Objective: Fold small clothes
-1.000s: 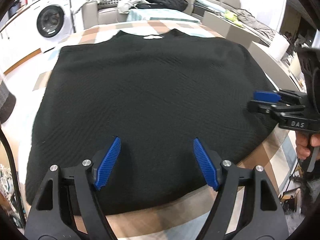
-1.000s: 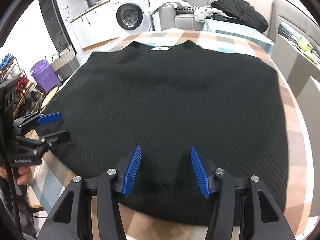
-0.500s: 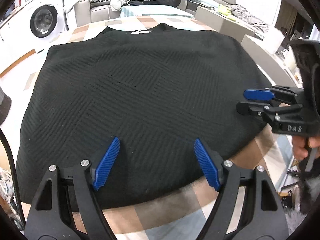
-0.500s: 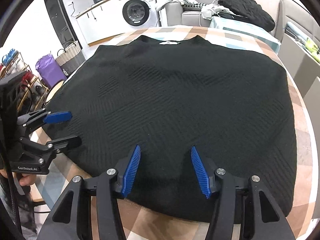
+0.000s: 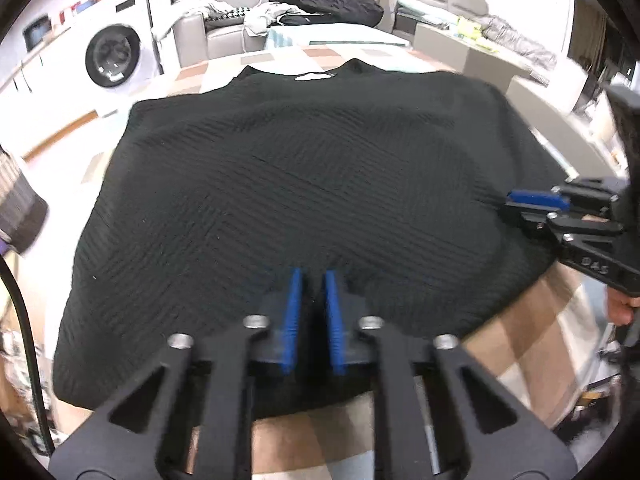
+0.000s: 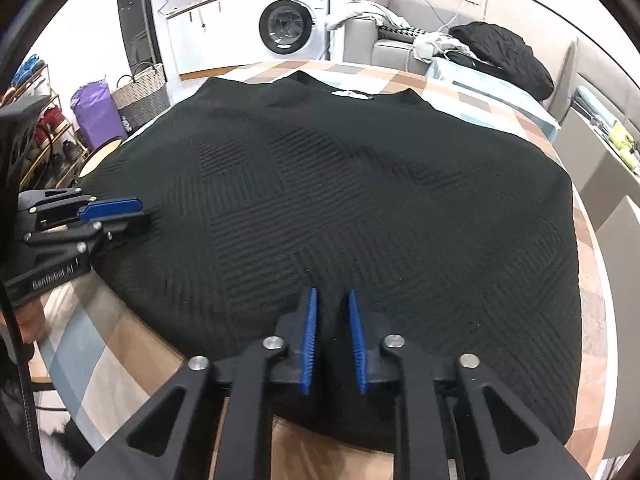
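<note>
Sweater (image 5: 312, 184) hem pinched, both tools, table (image 5: 532, 344) edge

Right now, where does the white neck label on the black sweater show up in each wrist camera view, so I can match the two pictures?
Left wrist view: the white neck label sits top centre, at the far collar of the black sweater.
Right wrist view: the label sits upper centre, a little right, at the same collar.
Shared landmark: the washing machine, beyond the table in both views.
</note>
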Motion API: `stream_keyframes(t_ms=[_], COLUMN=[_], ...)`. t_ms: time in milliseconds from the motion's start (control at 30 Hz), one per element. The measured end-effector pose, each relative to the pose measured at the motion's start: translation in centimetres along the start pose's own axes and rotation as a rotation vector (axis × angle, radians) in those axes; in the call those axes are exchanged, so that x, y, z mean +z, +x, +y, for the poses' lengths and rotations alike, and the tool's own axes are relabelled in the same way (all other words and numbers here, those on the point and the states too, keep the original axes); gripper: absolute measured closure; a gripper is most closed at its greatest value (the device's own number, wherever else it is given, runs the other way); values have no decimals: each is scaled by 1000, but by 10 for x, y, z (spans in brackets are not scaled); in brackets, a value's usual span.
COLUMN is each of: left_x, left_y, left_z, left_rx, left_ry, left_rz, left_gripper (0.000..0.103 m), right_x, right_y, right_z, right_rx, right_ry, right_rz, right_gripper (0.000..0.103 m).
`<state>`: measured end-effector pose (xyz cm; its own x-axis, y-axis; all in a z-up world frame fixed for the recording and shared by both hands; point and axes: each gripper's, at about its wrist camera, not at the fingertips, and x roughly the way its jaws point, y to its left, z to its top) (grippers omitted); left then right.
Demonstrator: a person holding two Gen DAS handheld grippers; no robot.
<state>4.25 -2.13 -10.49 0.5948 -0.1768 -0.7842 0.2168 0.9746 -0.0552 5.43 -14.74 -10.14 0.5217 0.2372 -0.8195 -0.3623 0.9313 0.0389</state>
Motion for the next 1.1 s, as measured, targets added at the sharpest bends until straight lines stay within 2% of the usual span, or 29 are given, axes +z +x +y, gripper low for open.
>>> stream_keyframes(t_ms=[267, 400, 467, 567, 667, 733, 800, 900, 967, 1033, 1100], left_x=[-6, -4, -1, 6, 12, 15, 15, 14, 15, 18, 18], left_y=[-4, -6, -5, -2, 5, 9, 10, 9, 7, 6, 6], left_z=[1, 8, 12, 16, 18, 19, 18, 13, -1, -18, -34], left_rx=[-22, -57, -69, -47, -44, -49, -52, -68, -99, -132, -155], left_ry=[5, -46, -67, -77, -102, -114, -115, -108, -78, -50, -16], left_rz=[12, 16, 16, 8, 13, 16, 17, 12, 0, -7, -11], left_gripper=[101, 101, 100, 98, 90, 80, 77, 71, 69, 61, 60], right_x=[-4, -2, -1, 1, 2, 0, -4, -14, -21, -25, -29], right_y=[-9, -16, -22, -23, -15, -9, -9, -12, -17, -21, -28], right_z=[-8, -20, -27, -40, -43, -41, -38, -43, -47, -48, -52], right_rx=[60, 107, 99, 58, 39, 39, 22, 49, 62, 58, 51], right_ry=[30, 92, 127, 177, 192, 187, 158, 178, 195, 195, 209], right_rz=[17, -8, -40, -49, -32, -10, -21, -34, -38, -39, -29], right_gripper=[96, 86, 82, 78, 78, 78, 78, 78, 78, 77, 75])
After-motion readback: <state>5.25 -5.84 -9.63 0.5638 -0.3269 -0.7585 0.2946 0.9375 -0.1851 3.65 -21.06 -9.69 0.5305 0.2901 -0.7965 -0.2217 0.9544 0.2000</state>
